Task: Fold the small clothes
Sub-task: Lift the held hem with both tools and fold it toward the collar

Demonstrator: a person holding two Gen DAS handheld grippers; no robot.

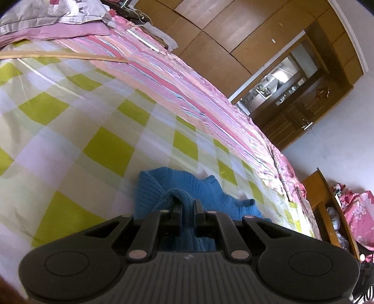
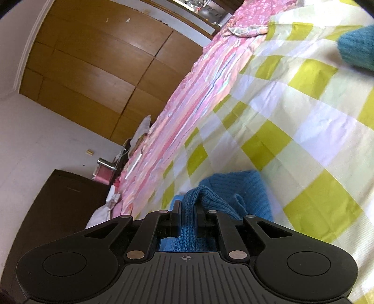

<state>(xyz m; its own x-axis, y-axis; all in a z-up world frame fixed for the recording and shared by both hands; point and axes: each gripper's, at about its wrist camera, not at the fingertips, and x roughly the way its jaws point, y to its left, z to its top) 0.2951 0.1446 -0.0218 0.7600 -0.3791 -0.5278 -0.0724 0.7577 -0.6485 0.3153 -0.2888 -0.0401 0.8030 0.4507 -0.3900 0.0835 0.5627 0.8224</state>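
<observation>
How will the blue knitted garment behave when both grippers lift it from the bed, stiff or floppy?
Probably floppy: the blue knitted garment bunches into soft folds where the left gripper pinches it. Its thick ribbed knit in the right gripper suggests little slipping. It will likely sag over the checked bedsheet.

Ahead of both jaws the checked sheet [image 1: 70, 131] lies flat and bare, open for passage. Beyond it a striped quilt [image 1: 163, 77] runs level to the wardrobe [image 1: 222, 30]. Far left of the left jaws, pillows [image 1: 46, 14] rise. A blue knit [image 2: 357, 46] lies far right of the right jaws.
</observation>
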